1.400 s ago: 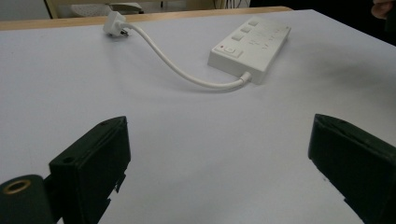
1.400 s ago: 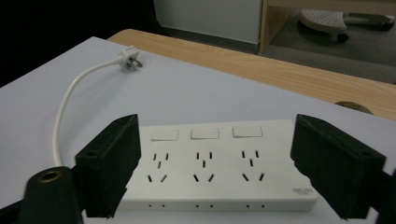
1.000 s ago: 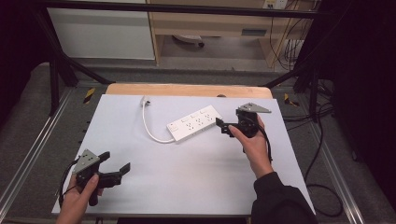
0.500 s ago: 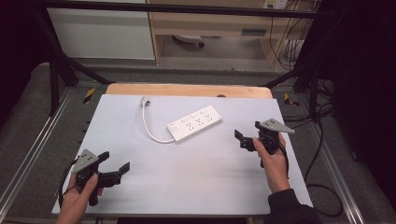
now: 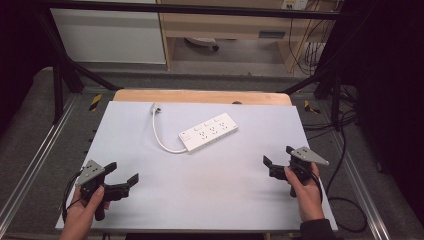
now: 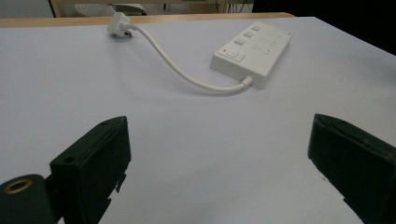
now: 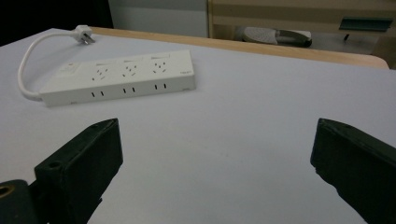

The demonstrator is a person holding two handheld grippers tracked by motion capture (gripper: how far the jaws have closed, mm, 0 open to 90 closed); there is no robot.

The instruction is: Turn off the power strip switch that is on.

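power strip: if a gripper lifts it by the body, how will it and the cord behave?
The power strip looks like a rigid plastic block lying flat, so it probably won't flex or roll. Its cord curves loosely, so it likely trails, dragging the plug. Smooth casing may slip.

No readable text, small mark on power strip (image 7: 122, 74) illegible

- We see a white power strip (image 5: 208, 132) lying flat and slantwise on the pale grey table top (image 5: 200, 190).
- Its white cable (image 5: 161, 138) curves away to a plug (image 5: 156, 107) resting near the table's far edge.
- We see a wooden board edge (image 5: 200, 96) behind the top.
- Black cables (image 5: 345, 150) hang at the right.
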